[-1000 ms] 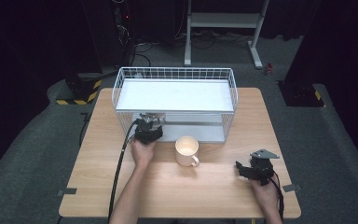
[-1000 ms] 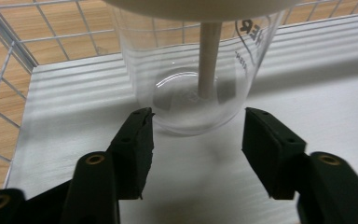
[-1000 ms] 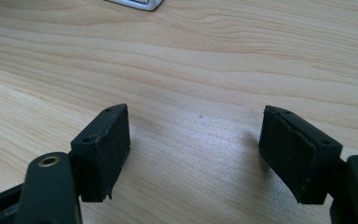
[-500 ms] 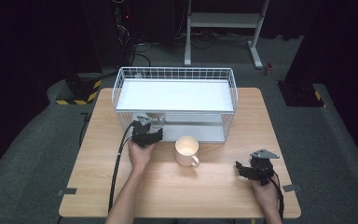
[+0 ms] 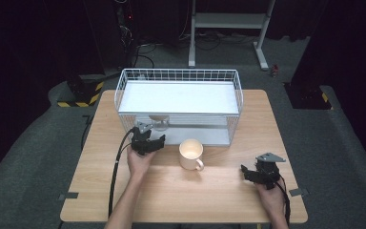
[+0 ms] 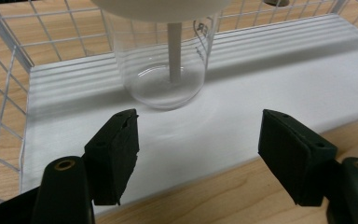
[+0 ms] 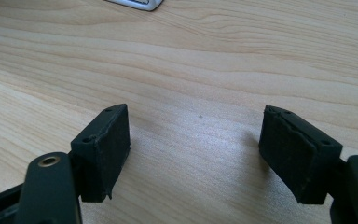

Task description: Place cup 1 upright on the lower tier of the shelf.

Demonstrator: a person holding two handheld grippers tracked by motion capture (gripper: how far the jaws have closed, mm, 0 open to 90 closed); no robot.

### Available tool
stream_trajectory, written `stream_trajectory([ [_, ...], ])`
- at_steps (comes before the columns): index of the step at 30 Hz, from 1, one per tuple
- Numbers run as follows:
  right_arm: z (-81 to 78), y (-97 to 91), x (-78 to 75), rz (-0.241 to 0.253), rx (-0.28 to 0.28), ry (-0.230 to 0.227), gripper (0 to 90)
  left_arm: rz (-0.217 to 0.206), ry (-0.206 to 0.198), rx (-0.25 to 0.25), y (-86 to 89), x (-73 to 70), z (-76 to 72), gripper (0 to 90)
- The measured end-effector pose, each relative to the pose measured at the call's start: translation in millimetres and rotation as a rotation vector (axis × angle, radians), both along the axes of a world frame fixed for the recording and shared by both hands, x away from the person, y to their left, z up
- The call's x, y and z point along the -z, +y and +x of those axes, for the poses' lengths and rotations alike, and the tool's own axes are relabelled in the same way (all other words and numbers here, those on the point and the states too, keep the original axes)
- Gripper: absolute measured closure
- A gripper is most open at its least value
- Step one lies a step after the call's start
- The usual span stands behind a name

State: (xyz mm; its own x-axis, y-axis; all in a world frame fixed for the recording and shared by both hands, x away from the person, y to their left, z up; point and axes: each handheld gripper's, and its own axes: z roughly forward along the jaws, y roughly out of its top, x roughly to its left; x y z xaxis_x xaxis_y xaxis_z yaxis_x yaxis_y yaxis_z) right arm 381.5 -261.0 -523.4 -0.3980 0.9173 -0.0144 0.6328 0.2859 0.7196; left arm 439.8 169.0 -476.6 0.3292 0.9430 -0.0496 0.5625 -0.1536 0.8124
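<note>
Left gripper [image 6: 198, 154]: jaws have just been opening, now released, nothing between them; one clear beaker [image 6: 161, 60] stands just beyond on the lower white shelf [image 6: 284, 79] of the wire basket [image 5: 178, 76], partial black lettering unreadable. Right gripper [image 7: 196, 154]: released over bare table [image 7: 205, 60]. One mug [image 5: 191, 153] stands between them.

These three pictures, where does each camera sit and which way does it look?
High view: above the person's side, looking forward and down on the table; forearms, both grippers.
Left gripper view: rides the left gripper, facing the glass beaker on the wire rack's white shelf.
Right gripper view: rides the right gripper, facing bare tabletop.
Shared: rack, wooden table.
</note>
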Motion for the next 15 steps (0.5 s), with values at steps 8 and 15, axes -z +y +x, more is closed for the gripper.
stream_trajectory([
  [8, 0.0, 0.0, 0.0, 0.000, 0.000, 0.000, 24.6, -0.011, -0.017, 0.012, 5.7, -4.8, -11.5, 29.3],
  [15, 0.0, 0.0, 0.0, 0.000, 0.000, 0.000, 24.6, -0.009, -0.026, 0.013, 9.4, -7.2, -19.9, 29.4],
])
